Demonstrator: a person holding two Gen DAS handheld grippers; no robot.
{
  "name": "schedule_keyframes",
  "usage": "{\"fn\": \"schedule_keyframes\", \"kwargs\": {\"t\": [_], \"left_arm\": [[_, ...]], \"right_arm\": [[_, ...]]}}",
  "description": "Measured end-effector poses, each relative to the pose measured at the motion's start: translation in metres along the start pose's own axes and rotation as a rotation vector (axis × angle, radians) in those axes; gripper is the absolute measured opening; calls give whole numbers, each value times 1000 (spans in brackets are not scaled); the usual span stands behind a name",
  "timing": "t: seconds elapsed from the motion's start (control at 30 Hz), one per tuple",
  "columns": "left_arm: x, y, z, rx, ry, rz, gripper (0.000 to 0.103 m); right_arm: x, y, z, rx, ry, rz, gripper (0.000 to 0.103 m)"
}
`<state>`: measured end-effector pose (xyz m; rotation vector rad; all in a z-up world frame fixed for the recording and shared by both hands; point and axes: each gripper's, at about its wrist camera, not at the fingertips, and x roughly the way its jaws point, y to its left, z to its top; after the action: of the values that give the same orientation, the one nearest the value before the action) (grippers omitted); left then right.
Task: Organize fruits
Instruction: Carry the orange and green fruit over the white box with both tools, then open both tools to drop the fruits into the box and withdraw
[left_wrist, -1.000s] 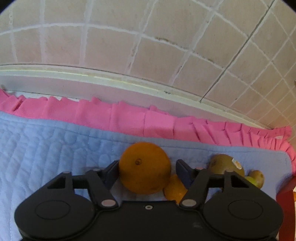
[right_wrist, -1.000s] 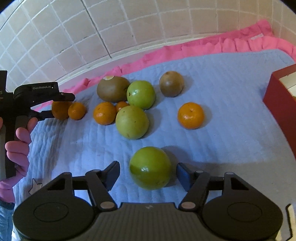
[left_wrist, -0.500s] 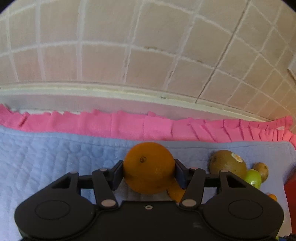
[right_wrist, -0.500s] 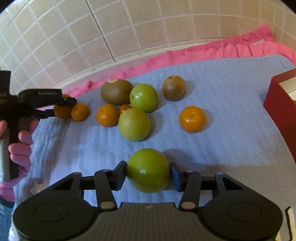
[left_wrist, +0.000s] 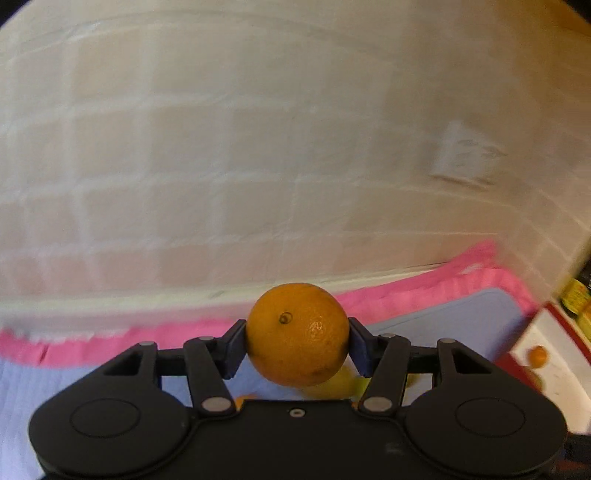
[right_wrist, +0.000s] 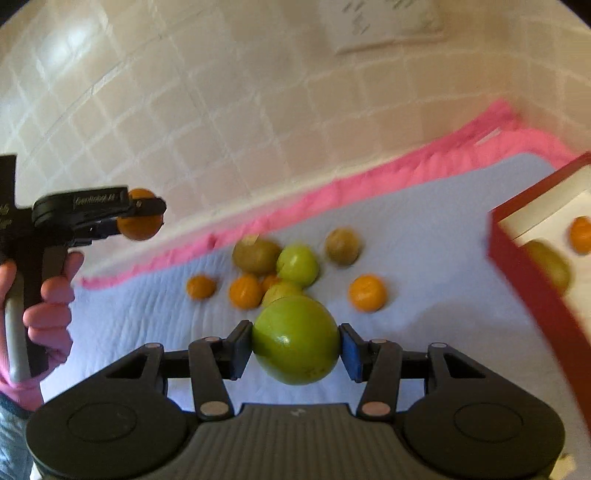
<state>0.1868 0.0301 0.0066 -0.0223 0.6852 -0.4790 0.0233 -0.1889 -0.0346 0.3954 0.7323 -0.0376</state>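
My left gripper (left_wrist: 297, 345) is shut on an orange (left_wrist: 297, 334) and holds it in the air above the blue quilt (left_wrist: 461, 325). In the right wrist view that same left gripper (right_wrist: 142, 218) appears at the far left with the orange (right_wrist: 142, 230) between its fingers. My right gripper (right_wrist: 295, 347) is shut on a green apple (right_wrist: 295, 339), lifted off the quilt (right_wrist: 424, 229). Behind it on the quilt lie several small oranges (right_wrist: 367, 293), two kiwis (right_wrist: 255, 254) and green apples (right_wrist: 297, 265). A red box (right_wrist: 532, 280) at the right holds an orange (right_wrist: 580, 234) and a greenish fruit (right_wrist: 550, 264).
A tiled wall (right_wrist: 221, 110) rises behind the quilt's pink frill (right_wrist: 332, 195). A person's hand (right_wrist: 51, 302) grips the left tool's handle. The red box (left_wrist: 546, 354) with its white lining also shows at the right edge of the left wrist view.
Both grippers closed on their fruit, the left on the orange and the right on the green apple, then rose off the quilt. The views are blurred by the motion.
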Motion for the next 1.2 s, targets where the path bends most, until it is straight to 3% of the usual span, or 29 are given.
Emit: {"fn": "schedule_keyframes", "kwargs": {"t": [0.17,0.37,0.5,0.63,0.73,0.83,0.97,1.2], "left_arm": [[-4,-71,23,102,-47,-142,67],[20,-172,35,206,-33,-326,67],[38,-239,30,278,6,-447,67],[62,-302,7,358,87,-548,67],[77,-336,-26,485,116,-522,67],[97,-356,-55,549,205,-534,67],[121,-376,-76,591,295,-533,67],[147,-392,-96,632,377,-520,67]], "right_arm": [[-56,-50,13,90,-131,-97,52],[-124,-125,22,183,-254,-294,52],[-163,-170,26,243,-305,-413,52],[-174,-215,21,329,-298,-450,52],[-166,-255,12,463,-259,-377,52],[-143,-292,0,600,-191,-311,52],[-114,-306,1,592,-140,-296,52],[-85,-311,-1,543,-74,-380,52]]}}
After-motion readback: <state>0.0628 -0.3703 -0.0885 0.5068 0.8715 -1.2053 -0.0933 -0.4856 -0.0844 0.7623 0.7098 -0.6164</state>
